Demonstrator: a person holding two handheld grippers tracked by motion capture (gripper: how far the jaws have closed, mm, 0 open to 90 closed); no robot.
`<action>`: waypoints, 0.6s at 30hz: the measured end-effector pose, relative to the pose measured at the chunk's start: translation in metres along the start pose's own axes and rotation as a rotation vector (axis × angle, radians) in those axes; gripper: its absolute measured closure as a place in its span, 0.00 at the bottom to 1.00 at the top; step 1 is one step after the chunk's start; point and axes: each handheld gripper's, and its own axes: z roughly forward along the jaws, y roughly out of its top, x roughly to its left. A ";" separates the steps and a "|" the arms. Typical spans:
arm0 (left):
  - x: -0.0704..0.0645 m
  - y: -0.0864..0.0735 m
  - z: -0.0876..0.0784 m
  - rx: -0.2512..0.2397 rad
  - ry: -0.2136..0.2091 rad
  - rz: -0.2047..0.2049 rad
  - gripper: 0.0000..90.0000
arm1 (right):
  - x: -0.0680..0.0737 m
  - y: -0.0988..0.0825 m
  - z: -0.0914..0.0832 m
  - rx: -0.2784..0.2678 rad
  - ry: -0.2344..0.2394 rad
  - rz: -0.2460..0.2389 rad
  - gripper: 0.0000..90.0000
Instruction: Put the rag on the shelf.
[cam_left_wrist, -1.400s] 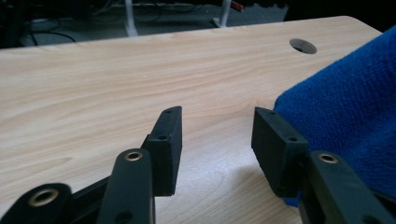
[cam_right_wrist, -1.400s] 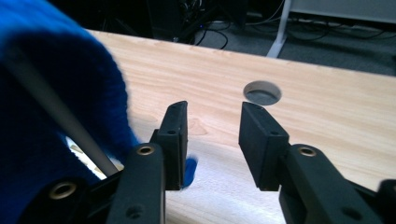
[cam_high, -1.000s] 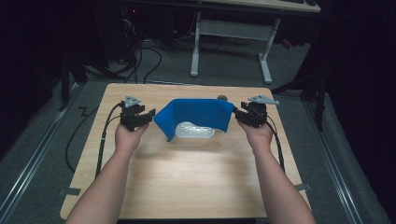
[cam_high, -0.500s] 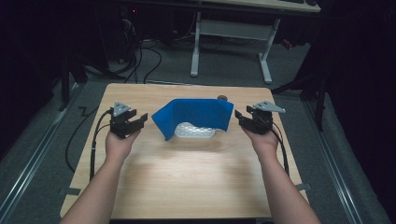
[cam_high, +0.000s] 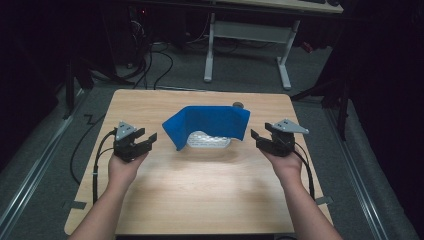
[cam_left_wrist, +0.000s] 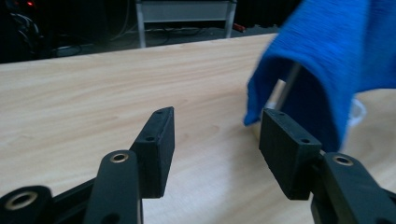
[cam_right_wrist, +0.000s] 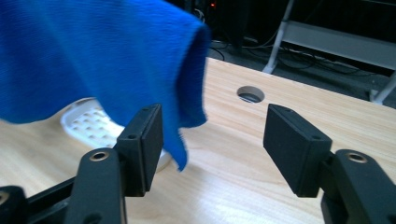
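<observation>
Desk (cam_high: 200, 190): pale wood, dark room behind.
Cloth (cam_high: 207, 125): blue, draped over white tray (cam_high: 210, 140), mid-desk, long axis left-right.
Left gripper (cam_high: 145, 138): jaws apart, empty, beside cloth's left end.
Right gripper (cam_high: 261, 137): jaws apart, empty, beside right end; about equally near.

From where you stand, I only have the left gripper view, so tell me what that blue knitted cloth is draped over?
Observer: The blue knitted cloth hangs over a rack standing on a white perforated plastic tray.
Operator: Is my right gripper open?
Observer: Yes, the right gripper has its jaws apart, beside the cloth's right edge and apart from it.
Operator: Anything behind the cloth?
Observer: A round cable hole in the light wooden table.
</observation>
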 end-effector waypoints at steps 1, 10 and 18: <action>-0.003 -0.003 -0.005 -0.005 -0.008 -0.003 0.51 | 0.004 -0.001 -0.004 -0.002 0.000 -0.015 0.41; -0.034 -0.041 -0.032 0.017 -0.061 0.012 0.49 | 0.030 -0.025 -0.028 0.008 0.028 -0.064 0.41; -0.068 -0.064 -0.029 0.083 -0.134 0.037 0.45 | 0.057 -0.056 -0.034 0.048 0.086 -0.097 0.41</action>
